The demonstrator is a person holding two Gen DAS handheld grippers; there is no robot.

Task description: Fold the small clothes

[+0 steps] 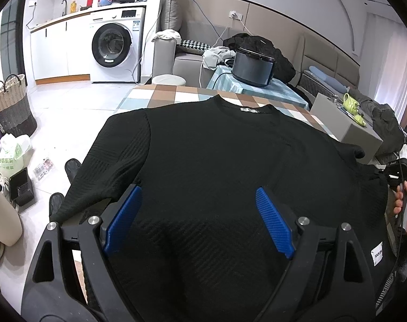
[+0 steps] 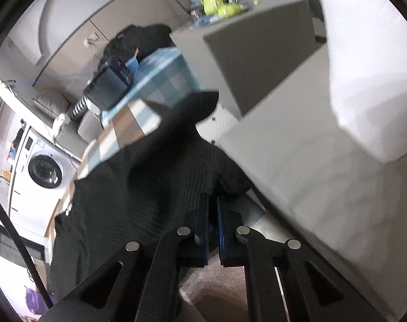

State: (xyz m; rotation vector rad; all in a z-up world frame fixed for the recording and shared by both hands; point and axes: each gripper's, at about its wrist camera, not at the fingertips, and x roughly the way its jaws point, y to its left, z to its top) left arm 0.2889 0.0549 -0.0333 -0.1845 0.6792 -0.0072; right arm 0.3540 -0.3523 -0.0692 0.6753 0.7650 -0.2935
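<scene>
Already the right gripper (image 2: 212, 201) pinches only the black sweater's (image 1: 216, 161) sleeve edge, which may slip free, while the left gripper (image 1: 200, 201) gapes wide, holding nothing.

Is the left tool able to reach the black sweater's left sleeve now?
Probably yes. The left tool hovers open over the black sweater, and its left sleeve lies uncovered just beside it; nothing stands between them.

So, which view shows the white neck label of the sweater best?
The left wrist view: the neck label on the sweater is sharp and unobstructed at the collar. The right wrist view is blurred and does not show it clearly.
</scene>
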